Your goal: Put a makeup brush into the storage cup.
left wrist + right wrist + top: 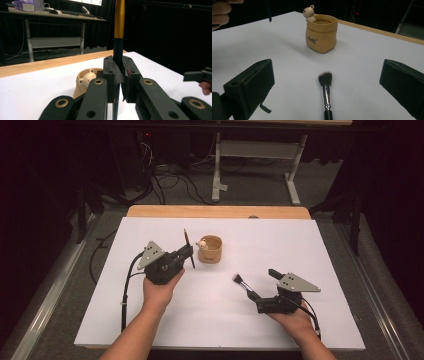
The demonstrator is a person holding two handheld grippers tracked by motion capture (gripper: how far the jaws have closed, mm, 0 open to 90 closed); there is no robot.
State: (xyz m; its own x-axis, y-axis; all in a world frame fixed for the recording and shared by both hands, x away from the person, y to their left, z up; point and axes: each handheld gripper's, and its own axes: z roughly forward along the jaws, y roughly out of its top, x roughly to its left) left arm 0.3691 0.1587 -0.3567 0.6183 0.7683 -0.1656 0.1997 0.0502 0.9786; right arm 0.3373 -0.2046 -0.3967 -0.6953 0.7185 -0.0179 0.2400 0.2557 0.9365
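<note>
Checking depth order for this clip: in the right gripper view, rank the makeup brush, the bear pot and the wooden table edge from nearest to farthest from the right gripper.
1. Makeup brush: between the open jaws, lying flat.
2. Bear pot: straight ahead, mid-table.
3. Wooden table edge: beyond the pot, upper right.

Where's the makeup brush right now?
The makeup brush lies flat on the white table, between the right tool's open jaws, bristles pointing toward the bear pot beyond it.
</note>
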